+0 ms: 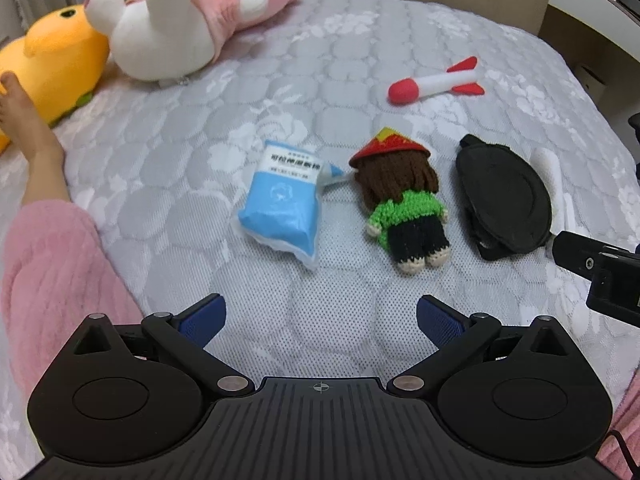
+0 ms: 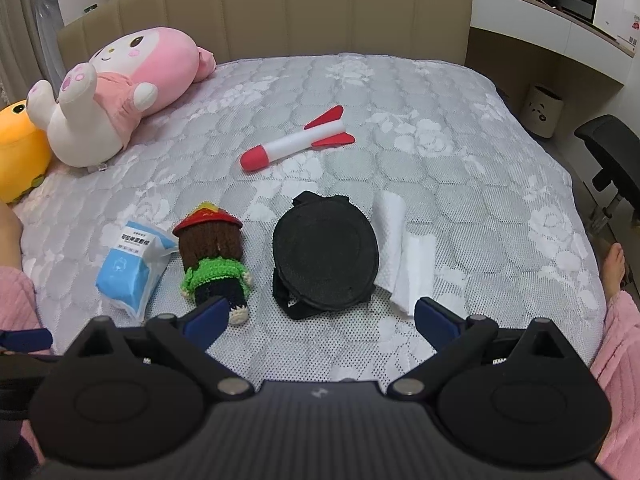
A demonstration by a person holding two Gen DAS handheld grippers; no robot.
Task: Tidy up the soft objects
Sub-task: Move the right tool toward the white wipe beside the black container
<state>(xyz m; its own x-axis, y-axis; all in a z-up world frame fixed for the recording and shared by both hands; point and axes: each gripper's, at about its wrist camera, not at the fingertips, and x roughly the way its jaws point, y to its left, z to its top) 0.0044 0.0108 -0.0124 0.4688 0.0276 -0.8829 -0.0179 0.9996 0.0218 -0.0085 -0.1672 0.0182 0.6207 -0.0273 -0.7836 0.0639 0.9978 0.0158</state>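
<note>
On the quilted grey mattress (image 1: 320, 60) lie a blue cotton pack (image 1: 282, 204) (image 2: 130, 266), a knitted doll (image 1: 402, 196) (image 2: 214, 258) face down with a red hat, and a black padded pouch (image 1: 504, 200) (image 2: 326, 258), side by side. A folded white tissue (image 2: 404, 248) rests right of the pouch. Farther off lies a red-and-white foam rocket (image 1: 436, 82) (image 2: 298, 140). My left gripper (image 1: 320, 320) is open, short of the pack and doll. The right gripper (image 2: 320, 320) is open too, just before the pouch; its left fingertip (image 2: 208, 316) overlaps the doll's feet in view.
A big pink-and-white plush (image 1: 180, 16) (image 2: 116, 92) and an orange plush (image 1: 52, 60) (image 2: 18, 152) lie at the far left near the beige headboard (image 2: 280, 12). Pink-sleeved legs and bare feet (image 1: 16, 108) (image 2: 614, 268) flank the bed. A desk, bin and chair (image 2: 612, 160) stand right.
</note>
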